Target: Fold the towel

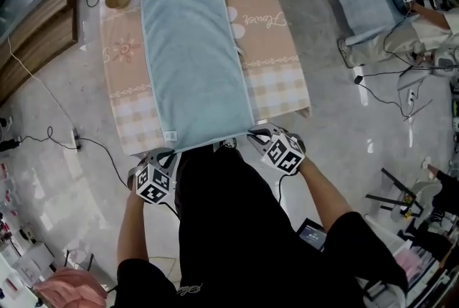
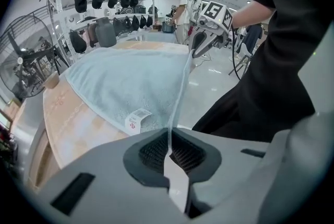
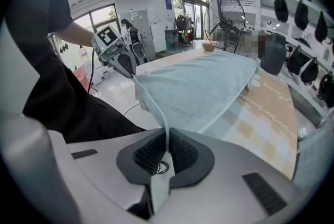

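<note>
The rectangular light blue terry towel has a small white label with a red mark. The peach-beige cloth table cover shows white checks, flower drawings and cursive writing.

cloth: script word read "Flower", just beside towel | tag at towel's edge: white, bore a red round mark, print too small to read | cube: showed black-and-white square code, no letters | shirt: pale script, could not be read
</note>
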The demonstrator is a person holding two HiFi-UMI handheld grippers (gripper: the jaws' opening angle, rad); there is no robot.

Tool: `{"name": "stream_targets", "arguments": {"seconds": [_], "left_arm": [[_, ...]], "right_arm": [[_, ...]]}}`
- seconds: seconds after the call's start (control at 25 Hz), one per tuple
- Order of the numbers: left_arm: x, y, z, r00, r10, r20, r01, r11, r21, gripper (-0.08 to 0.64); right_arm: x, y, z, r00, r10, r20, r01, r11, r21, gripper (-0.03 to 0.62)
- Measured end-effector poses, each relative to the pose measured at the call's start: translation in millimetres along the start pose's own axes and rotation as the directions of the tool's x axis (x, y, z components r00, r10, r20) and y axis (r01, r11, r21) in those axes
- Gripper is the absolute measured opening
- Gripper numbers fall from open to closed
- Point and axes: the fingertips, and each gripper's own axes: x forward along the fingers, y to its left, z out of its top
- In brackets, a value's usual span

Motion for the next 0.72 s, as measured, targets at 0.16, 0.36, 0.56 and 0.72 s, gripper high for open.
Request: {"name": "stream_targets", "arguments": {"seconds": [0.16, 0.36, 0.56, 0.72], "left_arm": [[-10, -23, 1, 1.0, -0.021, 0.02, 0.022, 0.999, -0.04, 0.025], [-25, -51, 2, 0.998, -0.044, 0.043, 0.048, 0.996, -0.079, 0.025], [-41, -20, 21, 0.991, 0.055, 0.12, -0.034, 0.985, -0.168, 0.023], [-52, 18, 45, 0.979, 0.144, 0.141, -0.122, 0.98, -0.158, 0.023]], "right_arm": [[-10, 21, -7, 0.999, 0.027, 0.019, -0.027, 0.999, 0.021, 0.018], [-25, 40, -11, 0.999, 0.038, 0.036, -0.039, 0.999, 0.027, 0.017], [-42, 16, 7, 0.995, -0.019, 0.093, 0.014, 0.998, 0.054, 0.017], [-50, -8, 33, 0.99, -0.072, 0.122, 0.069, 0.997, 0.027, 0.017]]}}
